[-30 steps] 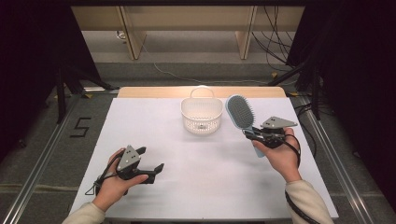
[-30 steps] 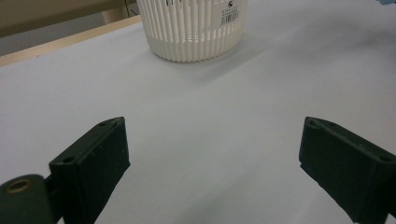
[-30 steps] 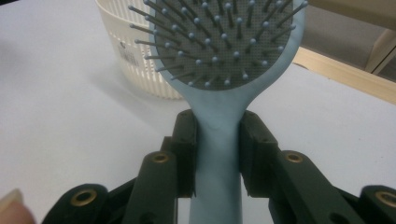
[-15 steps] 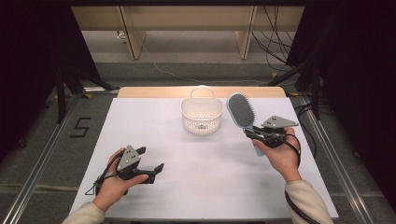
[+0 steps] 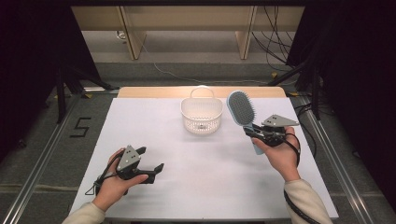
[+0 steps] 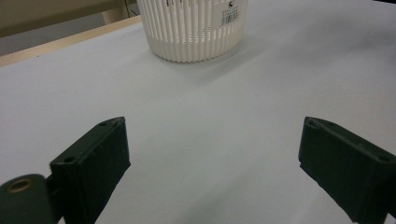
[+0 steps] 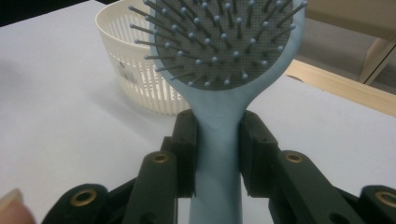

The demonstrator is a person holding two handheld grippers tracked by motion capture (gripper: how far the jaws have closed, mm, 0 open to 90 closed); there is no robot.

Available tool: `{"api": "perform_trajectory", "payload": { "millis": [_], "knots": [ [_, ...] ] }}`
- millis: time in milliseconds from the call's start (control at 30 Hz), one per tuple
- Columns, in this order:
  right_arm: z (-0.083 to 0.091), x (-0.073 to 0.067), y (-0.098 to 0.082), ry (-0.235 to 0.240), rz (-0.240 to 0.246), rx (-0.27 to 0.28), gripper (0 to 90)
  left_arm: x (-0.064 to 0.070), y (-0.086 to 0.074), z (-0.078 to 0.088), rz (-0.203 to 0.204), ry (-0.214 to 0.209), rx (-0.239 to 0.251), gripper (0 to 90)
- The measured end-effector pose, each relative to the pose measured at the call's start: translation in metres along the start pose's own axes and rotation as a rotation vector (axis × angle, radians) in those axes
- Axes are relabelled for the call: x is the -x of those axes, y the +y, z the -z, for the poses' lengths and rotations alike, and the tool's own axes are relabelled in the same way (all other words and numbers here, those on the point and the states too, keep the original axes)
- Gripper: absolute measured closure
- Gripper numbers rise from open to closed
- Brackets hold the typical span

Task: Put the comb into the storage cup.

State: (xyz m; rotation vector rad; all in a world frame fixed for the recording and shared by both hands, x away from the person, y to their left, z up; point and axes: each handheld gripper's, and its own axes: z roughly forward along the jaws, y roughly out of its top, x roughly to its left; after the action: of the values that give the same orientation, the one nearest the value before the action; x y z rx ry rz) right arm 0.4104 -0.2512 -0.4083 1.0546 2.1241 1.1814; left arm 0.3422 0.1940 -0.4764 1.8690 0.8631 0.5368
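Note:
A light blue hairbrush with a grey bristle pad is held above the right side of the table. My right gripper is shut on its handle, both pads pressed against it. A white slatted basket stands at the back middle of the table, just left of the brush head. My left gripper rests low at the front left, open, with nothing between its jaws, pointing toward the basket.
A white sheet covers the table; a bare wooden strip runs along its far edge. Black stands and cables sit on the floor to both sides. The basket has a thin handle at its back.

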Motion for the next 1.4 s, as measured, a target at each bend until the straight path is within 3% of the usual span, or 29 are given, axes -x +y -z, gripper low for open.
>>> {"api": "perform_trajectory", "payload": {
  "millis": [1400],
  "knots": [
    [0.001,0.002,0.015,-0.024,-0.034,0.075,70.9,0.0,-0.001,-0.001,0.005,0.0,-0.001,8.4]
  ]
}}
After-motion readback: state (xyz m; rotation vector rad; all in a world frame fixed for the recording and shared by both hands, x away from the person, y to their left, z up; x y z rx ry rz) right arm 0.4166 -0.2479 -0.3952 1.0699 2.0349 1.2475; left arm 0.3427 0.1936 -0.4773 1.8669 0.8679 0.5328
